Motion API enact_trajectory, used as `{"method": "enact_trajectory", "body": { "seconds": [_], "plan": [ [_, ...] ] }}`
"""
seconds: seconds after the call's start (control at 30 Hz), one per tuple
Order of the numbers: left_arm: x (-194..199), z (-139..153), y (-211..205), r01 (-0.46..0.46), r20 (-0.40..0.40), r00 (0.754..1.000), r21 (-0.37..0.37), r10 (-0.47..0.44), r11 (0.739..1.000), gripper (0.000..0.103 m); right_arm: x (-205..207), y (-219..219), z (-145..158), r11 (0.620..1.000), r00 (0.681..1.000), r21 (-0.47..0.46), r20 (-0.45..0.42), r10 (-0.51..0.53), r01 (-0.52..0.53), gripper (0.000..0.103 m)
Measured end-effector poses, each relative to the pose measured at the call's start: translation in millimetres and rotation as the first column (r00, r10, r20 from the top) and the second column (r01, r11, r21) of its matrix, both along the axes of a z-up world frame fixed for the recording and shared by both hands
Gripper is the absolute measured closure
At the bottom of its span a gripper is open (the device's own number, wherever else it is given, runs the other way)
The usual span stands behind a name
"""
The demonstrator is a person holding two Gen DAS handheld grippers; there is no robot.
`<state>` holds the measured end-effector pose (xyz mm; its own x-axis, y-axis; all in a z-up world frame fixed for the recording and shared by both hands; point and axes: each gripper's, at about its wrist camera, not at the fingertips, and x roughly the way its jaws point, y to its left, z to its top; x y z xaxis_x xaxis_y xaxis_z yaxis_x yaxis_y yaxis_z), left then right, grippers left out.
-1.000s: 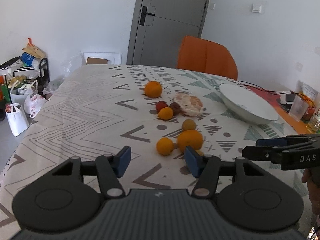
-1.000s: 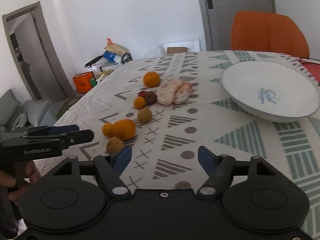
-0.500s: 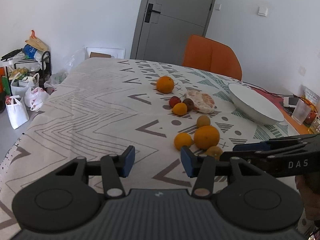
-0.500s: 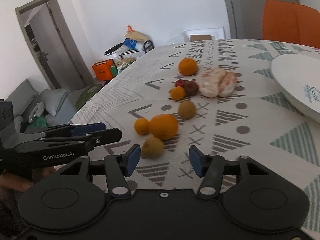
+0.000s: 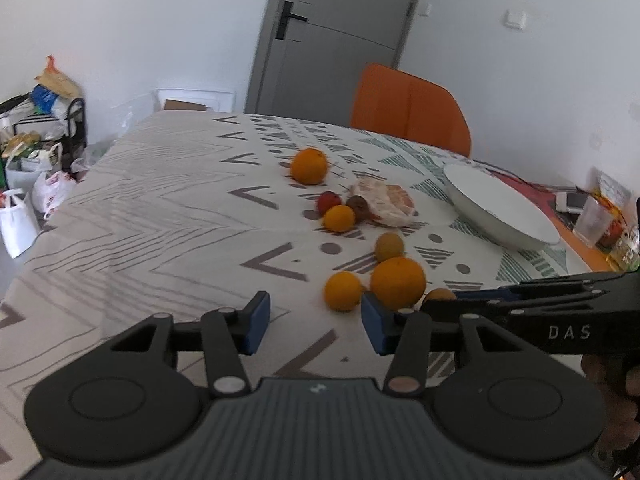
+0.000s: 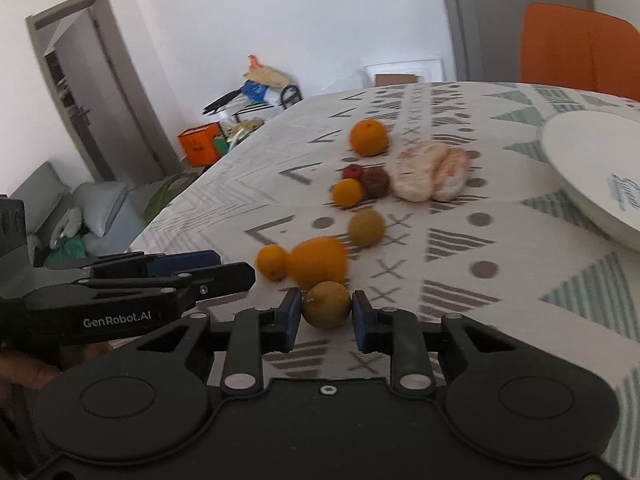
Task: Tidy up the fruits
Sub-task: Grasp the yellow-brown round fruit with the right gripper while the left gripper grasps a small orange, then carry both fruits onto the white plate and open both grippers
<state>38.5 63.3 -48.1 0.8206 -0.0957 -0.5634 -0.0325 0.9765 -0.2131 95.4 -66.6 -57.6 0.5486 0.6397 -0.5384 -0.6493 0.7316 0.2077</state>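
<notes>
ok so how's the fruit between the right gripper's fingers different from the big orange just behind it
The yellow-brown fruit is smaller and dull yellowish brown; the big orange is larger and bright orange. The yellow-brown fruit sits between the right gripper fingers; the big orange lies outside them, beside a small orange. Both are round and rest on the tablecloth.

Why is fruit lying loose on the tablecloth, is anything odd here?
Yes: the fruits sit scattered on the tablecloth while the white bowl stands empty. One peeled citrus lies bare among whole fruit. Nothing looks spilled or broken.

Orange chair (image 5: 408,106), grey door (image 5: 332,36), patterned tablecloth (image 5: 168,208), bags (image 5: 24,208)
</notes>
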Motion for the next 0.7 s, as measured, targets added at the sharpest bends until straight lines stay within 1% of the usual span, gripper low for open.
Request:
{"method": "enact_trajectory", "body": {
  "seconds": [0.23, 0.3, 0.33, 0.37, 0.43, 0.5, 0.7],
  "plan": [
    [17.6, -1.1, -15.9, 0.048, -0.025, 0.999, 0.030, -0.047, 0.998, 0.054, 3.5, -26.5, -3.6, 0.997, 0.997, 0.020, -0.001, -0.071, 0.071, 0.077],
    [23.1, -2.4, -19.3, 0.044, -0.035, 0.998, 0.041, -0.042, 0.998, 0.060, 4.8, -30.8, -3.1, 0.996, 0.997, 0.027, 0.001, -0.083, 0.083, 0.077],
    [24.8, -3.2, -20.2, 0.041, -0.039, 0.998, 0.044, -0.039, 0.998, 0.064, 5.0, -34.5, -2.5, 0.996, 0.996, 0.032, 0.005, -0.089, 0.089, 0.077],
    [25.6, -3.5, -20.9, 0.035, -0.038, 0.999, 0.047, -0.033, 0.998, 0.072, 5.1, -36.7, -2.4, 0.995, 0.996, 0.036, 0.008, -0.093, 0.093, 0.077],
    [27.0, -3.3, -20.9, 0.025, -0.043, 0.999, 0.043, -0.024, 0.999, 0.081, 4.5, -43.6, -1.9, 0.994, 0.995, 0.044, 0.014, -0.103, 0.103, 0.077],
    [26.7, -1.4, -20.6, 0.019, -0.044, 0.999, 0.033, -0.017, 0.999, 0.081, 6.8, -49.4, -0.9, 0.992, 0.993, 0.053, 0.014, -0.115, 0.114, 0.077],
    [23.1, 13.8, -25.6, 0.015, -0.012, 1.000, 0.056, -0.014, 0.998, 0.081, 9.1, -70.9, 3.1, 0.985, 0.988, 0.089, 0.024, -0.153, 0.150, 0.077]
  ]
}}
